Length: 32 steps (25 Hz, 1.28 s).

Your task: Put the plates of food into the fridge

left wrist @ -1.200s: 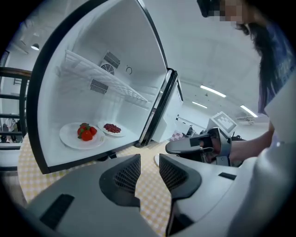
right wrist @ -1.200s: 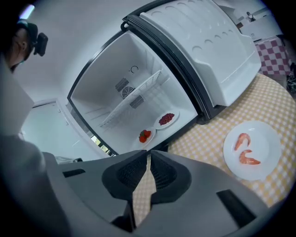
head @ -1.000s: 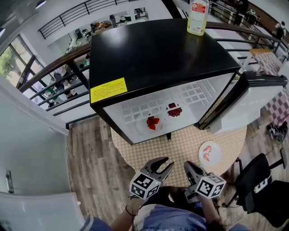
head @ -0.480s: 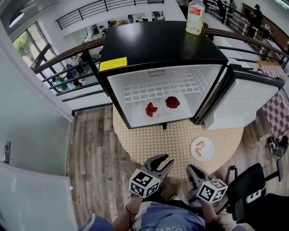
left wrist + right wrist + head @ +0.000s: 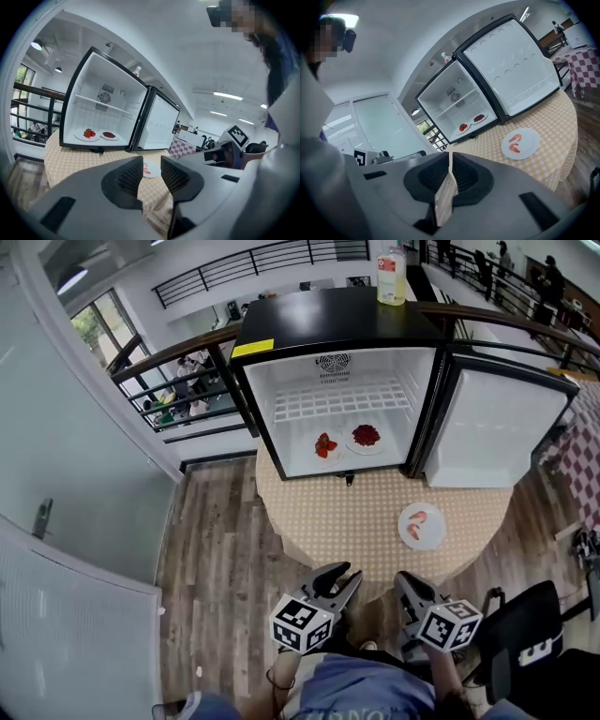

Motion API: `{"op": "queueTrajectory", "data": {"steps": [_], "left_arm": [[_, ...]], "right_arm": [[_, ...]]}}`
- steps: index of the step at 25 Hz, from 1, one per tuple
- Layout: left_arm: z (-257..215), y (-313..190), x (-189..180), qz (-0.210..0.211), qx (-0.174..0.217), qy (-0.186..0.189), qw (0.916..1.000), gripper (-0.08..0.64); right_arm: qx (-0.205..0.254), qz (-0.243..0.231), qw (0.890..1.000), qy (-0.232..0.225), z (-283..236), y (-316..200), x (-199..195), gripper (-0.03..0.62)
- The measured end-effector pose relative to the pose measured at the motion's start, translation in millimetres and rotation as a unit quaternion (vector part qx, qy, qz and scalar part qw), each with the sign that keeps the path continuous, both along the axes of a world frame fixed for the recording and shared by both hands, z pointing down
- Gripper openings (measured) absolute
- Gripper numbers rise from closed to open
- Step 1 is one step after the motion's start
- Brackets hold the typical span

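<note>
I'd say reaching the shrimp plate [image 5: 422, 525], right of centre on the worktop [image 5: 319, 512], comes next: left gripper [image 5: 345, 575] fingers apart, right gripper [image 5: 409, 580] fingers together.

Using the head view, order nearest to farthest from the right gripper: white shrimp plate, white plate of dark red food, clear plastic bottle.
1. White shrimp plate, on the table.
2. White plate of dark red food, inside the fridge.
3. Clear plastic bottle, atop the fridge.

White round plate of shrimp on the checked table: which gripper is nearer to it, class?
Right. The right gripper hangs directly below the white round plate of shrimp in the head view; the left gripper is lower left, farther off.
</note>
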<state>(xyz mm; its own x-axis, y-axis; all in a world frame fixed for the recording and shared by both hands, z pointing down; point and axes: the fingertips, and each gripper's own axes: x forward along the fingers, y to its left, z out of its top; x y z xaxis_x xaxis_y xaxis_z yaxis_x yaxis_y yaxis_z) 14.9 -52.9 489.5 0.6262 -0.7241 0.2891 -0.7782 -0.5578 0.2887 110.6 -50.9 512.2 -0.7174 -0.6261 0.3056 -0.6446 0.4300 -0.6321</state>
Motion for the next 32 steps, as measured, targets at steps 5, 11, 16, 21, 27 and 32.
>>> {"op": "queueTrajectory", "data": {"steps": [5,11,16,21,27,32], "left_arm": [[-4.9,40.9,12.1,-0.012,0.007,-0.001,0.9999,0.113],[-6.5,81.0,24.6,-0.012,0.010,-0.005,0.9999,0.088],[-4.6,108.3,29.3,-0.016,0.008,-0.017,0.9997,0.083],[-2.9,130.0,30.7,-0.022,0.008,-0.028,0.9993,0.057],[-2.6,141.5,35.9,-0.021,0.006,-0.034,0.9992,0.029],[-7.8,137.5,46.5,-0.005,0.011,-0.023,0.9997,0.029]], "right_arm": [[0.007,-0.021,1.000,0.006,-9.5,36.7,4.3,0.035],[0.018,-0.037,0.999,-0.002,-9.2,68.0,8.2,0.035],[0.014,-0.042,0.999,0.004,-17.2,92.1,7.9,0.035],[0.015,-0.046,0.999,0.000,-17.4,111.2,9.1,0.035],[0.015,-0.040,0.999,-0.004,-17.1,122.8,15.6,0.035],[0.016,-0.026,1.000,-0.001,-17.2,123.5,26.6,0.035]]}}
